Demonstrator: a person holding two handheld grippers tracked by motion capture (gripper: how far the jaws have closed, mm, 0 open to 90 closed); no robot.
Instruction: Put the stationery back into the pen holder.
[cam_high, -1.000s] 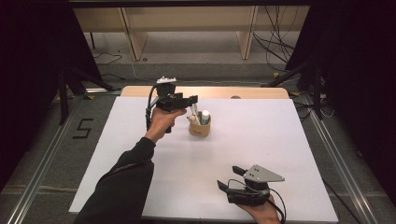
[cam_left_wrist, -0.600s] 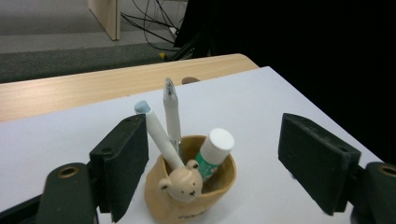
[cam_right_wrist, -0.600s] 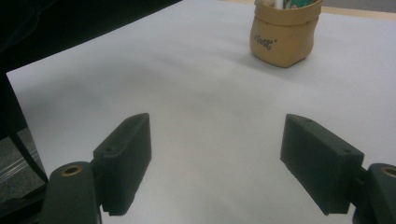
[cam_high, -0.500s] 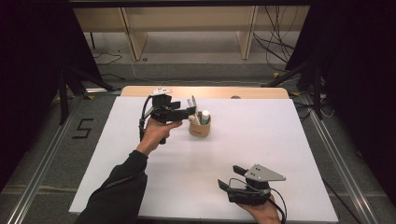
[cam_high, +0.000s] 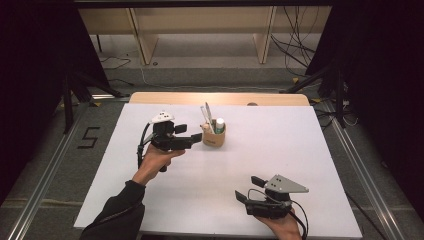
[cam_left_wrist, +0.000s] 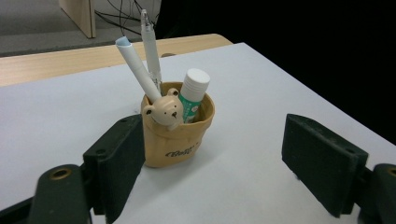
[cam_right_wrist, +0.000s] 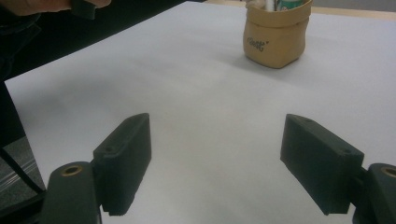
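My left tongs (cam_high: 191, 136), jaws just opened wide and empty, sit beside the bear pen cup (cam_high: 213, 136) near the tabletop's (cam_high: 300, 140) far edge, right tongs (cam_high: 246, 188) open and idle; a careless nudge could topple its pens (cam_left_wrist: 145, 56).

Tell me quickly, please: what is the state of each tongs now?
Left tongs: open, jaws just opened wider, holding nothing; the pen cup stands just ahead.
Right tongs: open, holding nothing.
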